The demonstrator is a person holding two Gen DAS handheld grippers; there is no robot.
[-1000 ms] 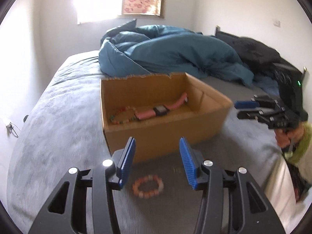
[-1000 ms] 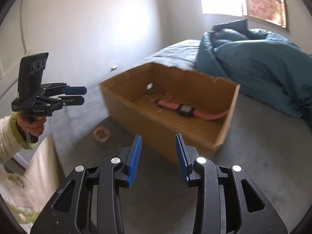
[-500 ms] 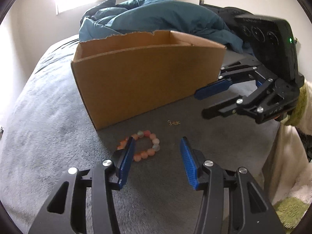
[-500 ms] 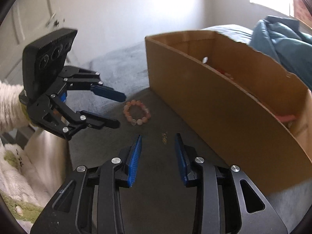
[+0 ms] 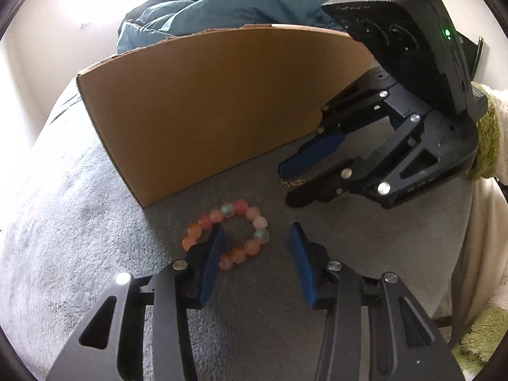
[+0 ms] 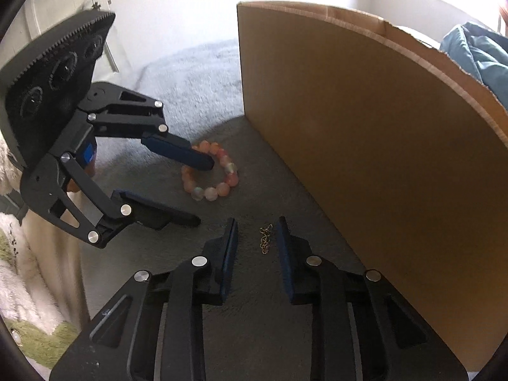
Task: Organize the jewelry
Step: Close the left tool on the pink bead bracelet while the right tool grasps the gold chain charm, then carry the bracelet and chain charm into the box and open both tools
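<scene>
Bed (image 5: 63,209): covered with a grey fleecy blanket; everything below rests on it.
Bead bracelet (image 5: 254,222): a ring of pink, orange and pale green beads lying flat on the blanket, just in front of the box's near left corner.
Left tool (image 5: 255,236): angled down over the bracelet. Its left finger (image 5: 211,260) lies across the ring's left part and hides some beads; the right finger stands just outside the ring on the right. The jaws are closing, the right side of the bracelet sits between them, and the pads do not press on it.
Cardboard box (image 5: 203,108): open-topped, brown, standing upright on the bed behind both pieces of jewelry; its inside cannot be seen from either view. One top edge is torn ragged.
Gold chain (image 6: 265,238): a short, fine piece lying in a small crumpled line on the blanket, right of the bracelet and near the box's front wall.
Right tool (image 6: 257,238): pointed down at the chain, one blue pad on each side of it. The jaws are closing with the chain between them, not yet pinched; gaps show on both sides.
Sleeve (image 5: 489,133): green-and-cream fuzzy fabric at the wrist behind the right tool.
Duvet (image 5: 222,6): teal, bunched up beyond the box.
</scene>
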